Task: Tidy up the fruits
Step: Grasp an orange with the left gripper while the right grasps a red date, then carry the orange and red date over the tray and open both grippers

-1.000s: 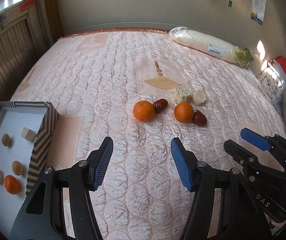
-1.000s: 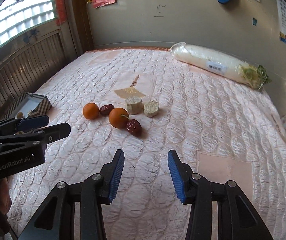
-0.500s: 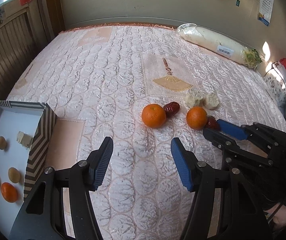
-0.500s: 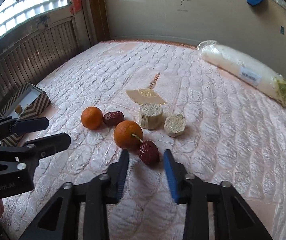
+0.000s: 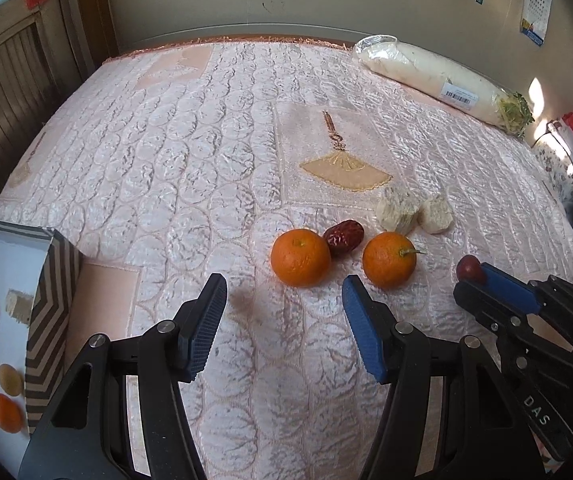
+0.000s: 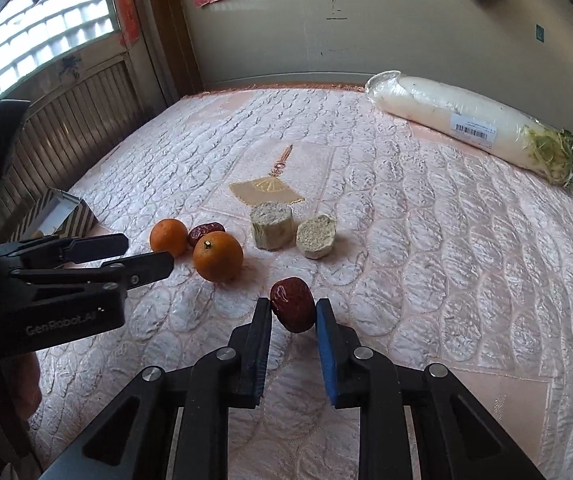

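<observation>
My right gripper [image 6: 292, 312] is shut on a red date [image 6: 292, 310] and holds it just off the quilt; the date also shows at its tip in the left wrist view [image 5: 469, 267]. Two oranges [image 5: 300, 257] [image 5: 389, 259], a second red date [image 5: 343, 237] and two pale cake pieces [image 5: 397, 212] [image 5: 437, 214] lie on the pink quilted bed [image 5: 206, 140]. My left gripper [image 5: 282, 304] is open and empty, just short of the left orange. The same group shows in the right wrist view: oranges [image 6: 217, 256] [image 6: 168, 237], date [image 6: 205, 231], cakes [image 6: 272, 226] [image 6: 317, 236].
A striped box [image 5: 52, 280] at the left edge holds an orange [image 5: 5, 413], round biscuits and cake pieces. A wrapped white radish [image 5: 442, 80] lies along the far right wall. Bags and clutter sit past the bed's right edge. Wooden panelling runs along the left.
My right gripper closed on the red date beside the right orange and pulled it back, away from the orange. My left gripper moved forward toward the left orange, still open.
</observation>
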A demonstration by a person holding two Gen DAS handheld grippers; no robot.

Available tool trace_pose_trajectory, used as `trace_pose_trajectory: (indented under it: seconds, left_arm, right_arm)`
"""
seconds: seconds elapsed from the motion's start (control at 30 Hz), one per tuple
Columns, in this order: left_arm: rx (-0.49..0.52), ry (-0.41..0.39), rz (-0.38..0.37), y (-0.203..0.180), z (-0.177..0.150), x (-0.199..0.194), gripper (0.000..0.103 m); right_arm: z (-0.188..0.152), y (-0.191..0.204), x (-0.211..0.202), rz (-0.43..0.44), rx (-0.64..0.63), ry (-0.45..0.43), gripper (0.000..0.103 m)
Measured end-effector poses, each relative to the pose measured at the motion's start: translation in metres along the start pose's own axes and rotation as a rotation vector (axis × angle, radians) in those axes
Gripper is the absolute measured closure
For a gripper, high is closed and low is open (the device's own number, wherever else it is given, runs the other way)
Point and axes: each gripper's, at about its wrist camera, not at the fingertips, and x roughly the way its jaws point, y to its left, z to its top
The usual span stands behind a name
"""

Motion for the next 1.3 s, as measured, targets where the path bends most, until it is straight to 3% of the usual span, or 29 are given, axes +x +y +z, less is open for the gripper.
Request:
trace_pose_trajectory:
  seconds: [0.13,0.3,1.3]
  left_arm:
    - [-0.003,-0.010,0.002,0.000,0.005,0.009,0.043]
    - [-0.011,-0.022,-0.017,0.002,0.006,0.013,0.072]
    - [0.047,-0.071,-0.015,-0.004,-0.050,-0.054,0.073]
  right_arm:
    - [0.000,0.001,-0.002,0.011,-0.001,-0.004,0.082]
    - [0.000,0.002,-0.002,0.013,-0.002,-0.002,0.082]
    - [-0.033,0.037,-0.048,-0.038,0.037,-0.036,0.082]
